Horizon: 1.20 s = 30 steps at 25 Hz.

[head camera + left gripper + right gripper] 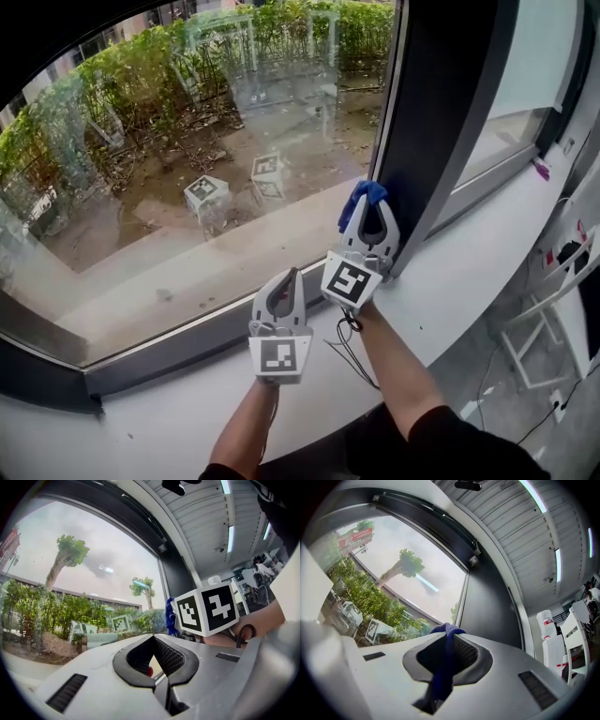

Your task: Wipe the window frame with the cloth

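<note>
A blue cloth [367, 196] is pinched in my right gripper [368, 214], which is shut on it and holds it against the foot of the dark upright window frame [441, 141]. In the right gripper view the cloth [444, 663] hangs between the closed jaws, with the frame [492, 606] straight ahead. My left gripper [284, 281] rests lower left, over the grey bottom frame rail [187, 349]; its jaws are shut with nothing between them. From the left gripper view [153, 641], the right gripper's marker cube [206, 609] and a bit of blue cloth [170, 616] show at right.
A white sill [469, 272] runs below the glass toward the right. A large pane [187, 141] looks out on bushes and ground. A white rack [553, 309] stands at lower right. A black cable [352, 347] dangles under my right wrist.
</note>
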Each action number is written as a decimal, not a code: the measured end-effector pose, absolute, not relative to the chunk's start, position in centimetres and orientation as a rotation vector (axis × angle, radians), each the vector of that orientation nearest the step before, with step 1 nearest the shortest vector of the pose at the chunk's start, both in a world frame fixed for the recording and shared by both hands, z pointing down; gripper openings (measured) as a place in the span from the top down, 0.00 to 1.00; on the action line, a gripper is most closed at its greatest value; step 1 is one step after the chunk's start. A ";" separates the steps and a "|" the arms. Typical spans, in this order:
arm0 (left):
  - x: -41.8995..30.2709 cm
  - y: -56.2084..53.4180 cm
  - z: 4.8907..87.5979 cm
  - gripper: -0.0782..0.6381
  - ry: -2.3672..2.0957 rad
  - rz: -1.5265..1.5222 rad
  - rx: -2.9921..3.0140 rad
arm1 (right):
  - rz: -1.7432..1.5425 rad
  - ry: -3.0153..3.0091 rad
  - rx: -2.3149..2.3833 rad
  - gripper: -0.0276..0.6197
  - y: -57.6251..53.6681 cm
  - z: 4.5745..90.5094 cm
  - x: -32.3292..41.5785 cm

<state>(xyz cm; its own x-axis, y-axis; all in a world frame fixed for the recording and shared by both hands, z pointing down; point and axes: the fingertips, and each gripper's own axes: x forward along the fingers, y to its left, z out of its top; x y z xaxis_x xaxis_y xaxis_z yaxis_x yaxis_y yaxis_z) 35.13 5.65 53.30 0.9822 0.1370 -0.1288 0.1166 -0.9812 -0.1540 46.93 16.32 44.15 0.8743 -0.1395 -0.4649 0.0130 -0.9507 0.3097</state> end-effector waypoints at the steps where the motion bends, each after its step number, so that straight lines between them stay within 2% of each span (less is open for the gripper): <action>1: 35.2 5.6 53.4 0.88 -0.191 0.200 -2.983 | -0.700 -0.094 2.743 0.92 16.3 44.4 47.0; 16: 34.6 5.7 56.1 0.88 -0.165 0.115 -3.004 | -0.557 -0.124 2.702 0.92 16.6 48.8 47.5; 30: 33.7 4.7 58.3 0.88 -0.132 0.045 -3.013 | -0.245 -0.209 2.720 0.92 16.2 55.7 48.4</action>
